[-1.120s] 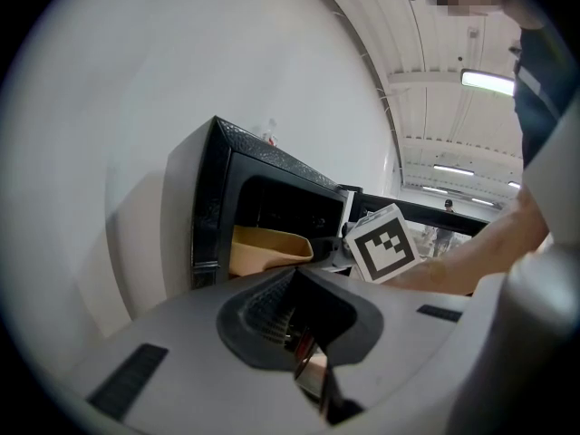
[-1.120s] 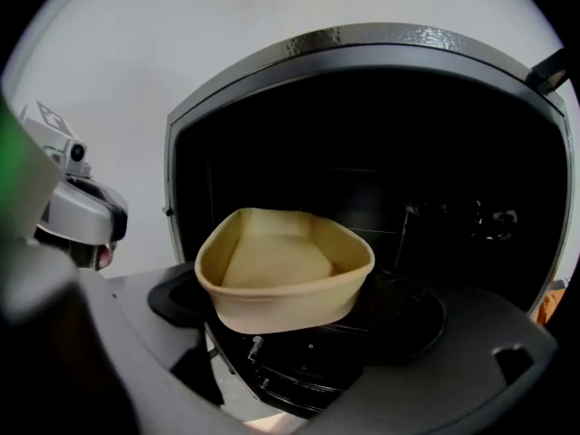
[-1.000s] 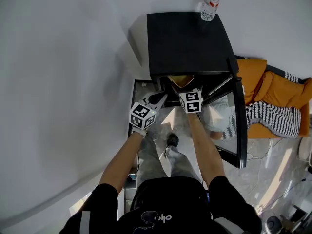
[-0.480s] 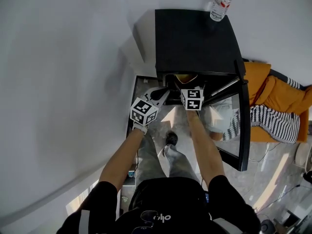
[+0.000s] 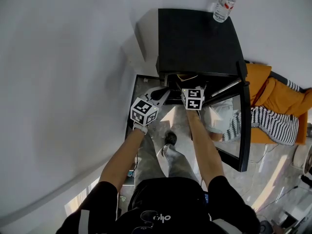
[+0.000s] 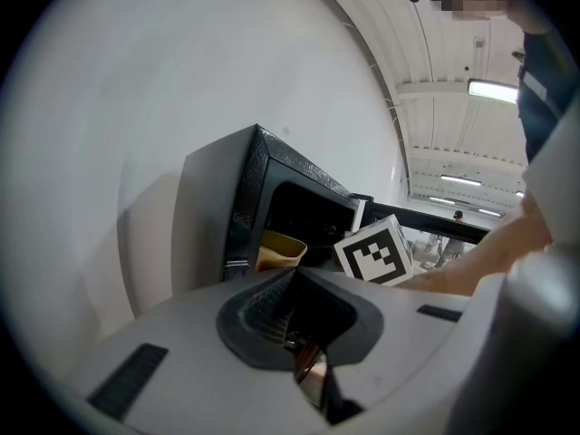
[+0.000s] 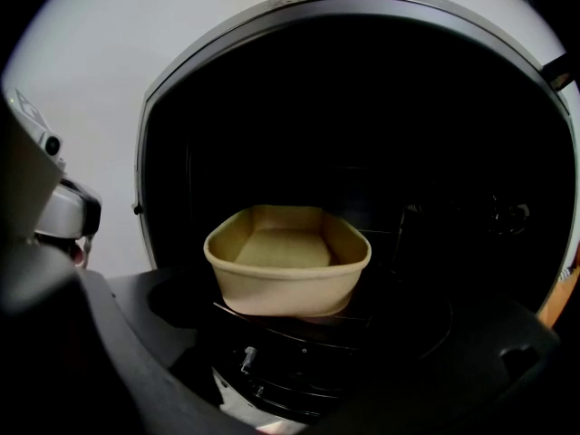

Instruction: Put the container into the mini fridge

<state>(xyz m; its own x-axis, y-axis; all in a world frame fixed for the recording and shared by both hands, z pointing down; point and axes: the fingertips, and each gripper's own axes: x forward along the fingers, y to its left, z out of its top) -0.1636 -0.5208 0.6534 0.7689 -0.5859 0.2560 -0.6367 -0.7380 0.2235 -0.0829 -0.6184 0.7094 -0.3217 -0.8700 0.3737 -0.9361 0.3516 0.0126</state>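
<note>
A black mini fridge stands against the white wall, its door swung open to the right. A tan, empty, shallow container sits on a wire shelf just inside the dark opening; only a thin tan edge shows from above. My right gripper is at the opening, right before the container. Its jaws are spread wide and do not touch the container, so my right gripper is open. My left gripper hangs left of the opening, shut and empty, with the container beyond it.
A water bottle stands on the fridge's back right corner. Orange cushions and a striped cloth lie right of the open door. The person's legs and shoes are on the pale floor in front.
From above, less of the tan container shows than a second ago: it has gone deeper into the fridge. Both grippers stay nearly where they were.
</note>
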